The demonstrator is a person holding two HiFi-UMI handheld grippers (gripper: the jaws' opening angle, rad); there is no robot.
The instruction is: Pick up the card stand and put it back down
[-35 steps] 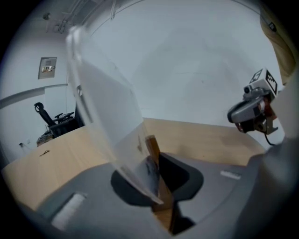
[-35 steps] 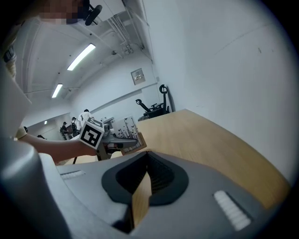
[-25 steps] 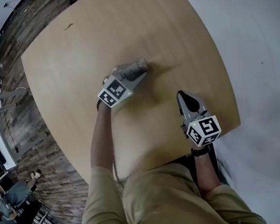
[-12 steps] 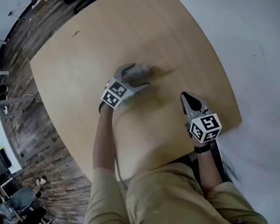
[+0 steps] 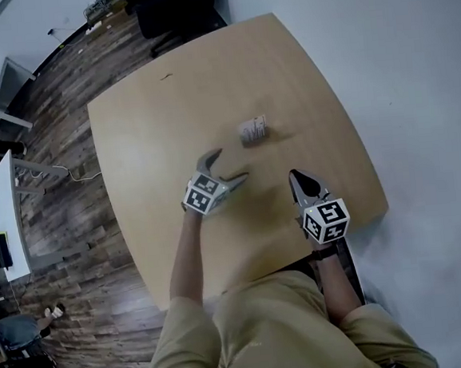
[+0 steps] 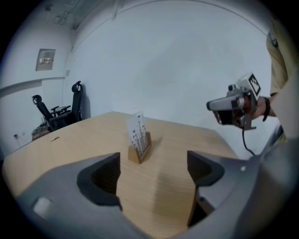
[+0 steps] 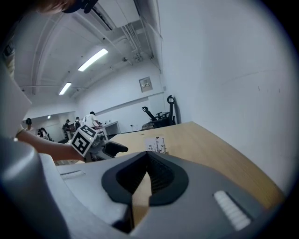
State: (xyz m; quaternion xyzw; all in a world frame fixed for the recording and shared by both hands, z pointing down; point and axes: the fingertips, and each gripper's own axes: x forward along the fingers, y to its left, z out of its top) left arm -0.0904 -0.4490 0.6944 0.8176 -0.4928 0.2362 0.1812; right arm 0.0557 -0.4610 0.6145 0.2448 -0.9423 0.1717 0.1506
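Card stand [image 5: 253, 130] upright on the surface [image 5: 153, 122] — task appears complete; left tongs [image 5: 230, 164] opening, empty; right tongs [image 5: 296, 174] closed, empty.

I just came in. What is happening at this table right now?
A person holds a gripper in each hand over a wooden table. The card stand stands upright on the table, with cards in it, and neither gripper touches it. The left gripper is a little short of the stand, its jaws opening with nothing between them. The right gripper is shut and empty, by the table's near right side. The stand appears to be set down already.
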